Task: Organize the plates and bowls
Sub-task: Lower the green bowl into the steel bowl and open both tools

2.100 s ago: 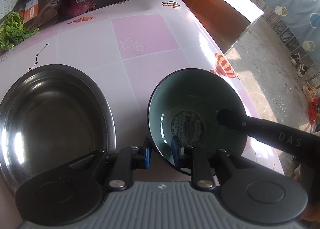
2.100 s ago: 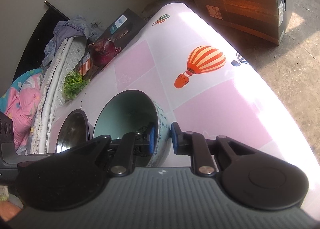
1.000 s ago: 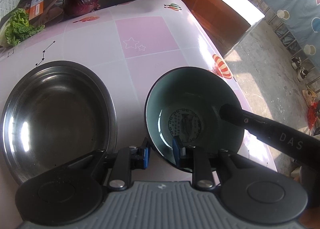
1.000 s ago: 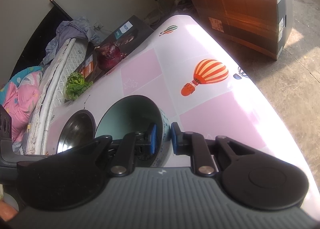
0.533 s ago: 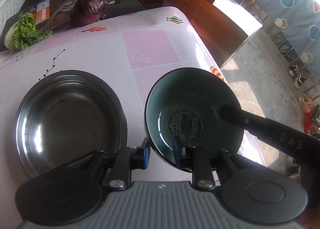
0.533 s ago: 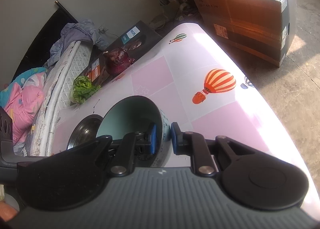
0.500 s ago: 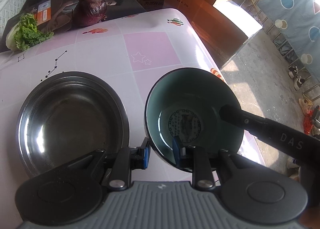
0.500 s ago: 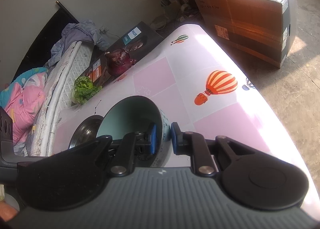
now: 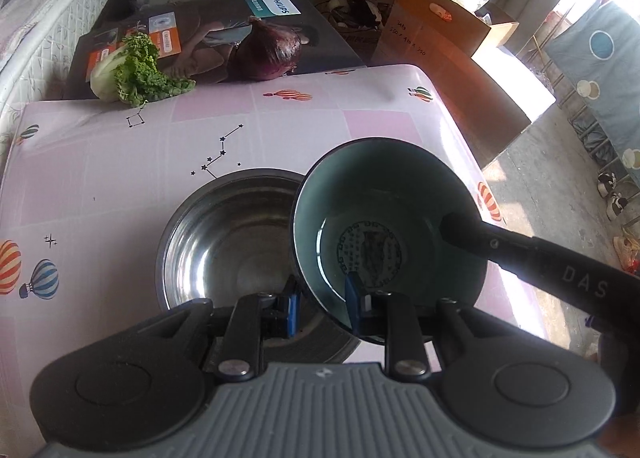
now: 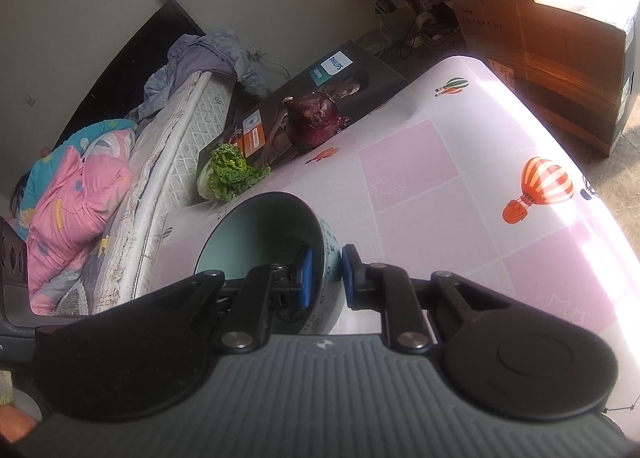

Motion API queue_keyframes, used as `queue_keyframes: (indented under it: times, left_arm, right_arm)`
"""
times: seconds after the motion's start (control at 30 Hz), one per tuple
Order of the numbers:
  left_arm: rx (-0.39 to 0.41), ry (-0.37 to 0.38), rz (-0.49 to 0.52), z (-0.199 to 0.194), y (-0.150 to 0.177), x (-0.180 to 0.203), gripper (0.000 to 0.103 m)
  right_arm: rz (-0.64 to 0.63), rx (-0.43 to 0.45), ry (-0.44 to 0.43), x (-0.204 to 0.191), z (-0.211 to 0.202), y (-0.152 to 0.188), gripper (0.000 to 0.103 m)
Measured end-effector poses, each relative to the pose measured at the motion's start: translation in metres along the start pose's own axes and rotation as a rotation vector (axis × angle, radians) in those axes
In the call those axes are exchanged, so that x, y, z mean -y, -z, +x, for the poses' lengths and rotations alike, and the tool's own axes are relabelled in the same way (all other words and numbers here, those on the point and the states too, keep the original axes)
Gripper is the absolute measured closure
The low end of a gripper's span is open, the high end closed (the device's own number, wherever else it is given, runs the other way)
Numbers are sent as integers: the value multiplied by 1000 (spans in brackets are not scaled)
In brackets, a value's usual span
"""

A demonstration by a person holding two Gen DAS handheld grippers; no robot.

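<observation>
A teal ceramic bowl (image 9: 384,218) with a dark printed medallion inside hangs in the air, tilted, its left edge over the steel bowl (image 9: 224,242) that sits on the table. My left gripper (image 9: 322,308) is shut on the teal bowl's near rim. My right gripper (image 10: 324,278) is shut on the opposite rim of the same bowl (image 10: 260,234); its black finger shows inside the bowl in the left wrist view (image 9: 480,238).
The table has a pink and white balloon-print cloth (image 9: 100,178). At its far edge lie a leafy cabbage (image 9: 132,74), a red cabbage (image 9: 272,54) and a dark Philips box (image 9: 224,26). Cardboard boxes (image 10: 560,30) stand on the floor to the right, a bed (image 10: 100,198) to the left.
Both grippers have lifted the teal bowl off the table and carried it left, so it now overlaps the steel bowl's right side. The steel bowl has stayed put.
</observation>
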State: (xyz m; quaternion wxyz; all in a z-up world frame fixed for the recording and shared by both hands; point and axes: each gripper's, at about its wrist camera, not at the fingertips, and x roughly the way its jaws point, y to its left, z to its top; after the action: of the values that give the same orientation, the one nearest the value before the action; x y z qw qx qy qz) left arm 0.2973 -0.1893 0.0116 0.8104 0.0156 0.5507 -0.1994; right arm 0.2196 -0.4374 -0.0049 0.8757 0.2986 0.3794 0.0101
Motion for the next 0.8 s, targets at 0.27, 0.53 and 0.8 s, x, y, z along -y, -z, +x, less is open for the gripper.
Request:
queue_keyframes:
  times: [0.27,0.53,0.8]
  left_arm:
    - [-33,-56,-74,11,-1,-56,79]
    - [-69,-59,-81,31,2,-67,78]
    - [-79,-55,-72,46,4,-67,78]
  right_arm:
    - [-19,-86,-49,-40,53,12,88]
    - [-36,-134,-23,-43,80,22,88]
    - [-62,-126,7,-37,87,26,88]
